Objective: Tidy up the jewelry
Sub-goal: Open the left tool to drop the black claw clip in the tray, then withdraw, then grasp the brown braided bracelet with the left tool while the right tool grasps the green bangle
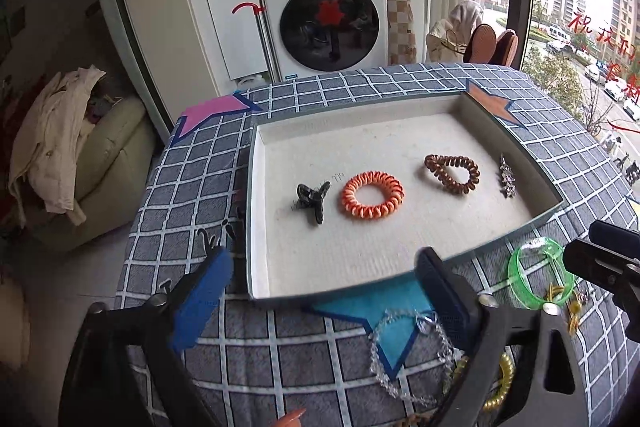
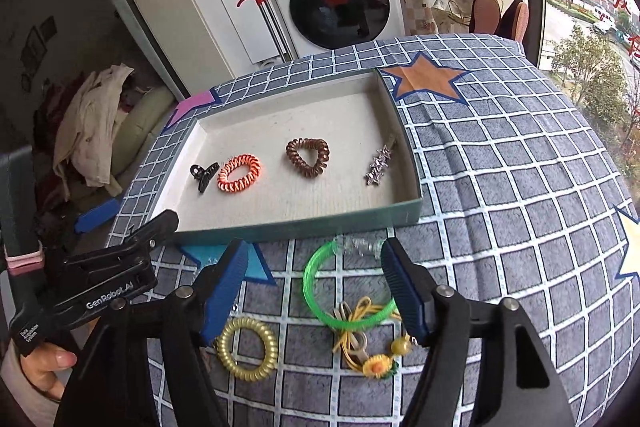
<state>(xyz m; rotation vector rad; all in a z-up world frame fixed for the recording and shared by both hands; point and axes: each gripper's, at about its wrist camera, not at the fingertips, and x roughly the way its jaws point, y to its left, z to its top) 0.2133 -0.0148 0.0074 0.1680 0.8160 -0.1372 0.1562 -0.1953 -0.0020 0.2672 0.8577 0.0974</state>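
A shallow teal tray (image 1: 253, 227) on the checked cloth holds a black claw clip (image 1: 312, 201), an orange coil tie (image 1: 372, 200), a brown coil tie (image 1: 454, 173) and a silver sparkly clip (image 1: 507, 179). My left gripper (image 1: 324, 293) hangs wide open over the tray's near edge, holding nothing. My right gripper (image 2: 316, 291) is open low over the cloth. A green bangle (image 2: 312, 287) lies flat between its fingers: the left pad is clear of it and the right pad (image 2: 402, 291) is at its rim. The tray (image 2: 304, 229) sits just beyond.
Loose on the cloth in front of the tray are a clear bead bracelet (image 1: 396, 359), a gold coil tie (image 2: 247, 349) and a yellow flower tie (image 2: 374, 363). A hand (image 2: 44, 367) grips the left tool. The table drops off at left; a washing machine (image 1: 328, 23) stands beyond.
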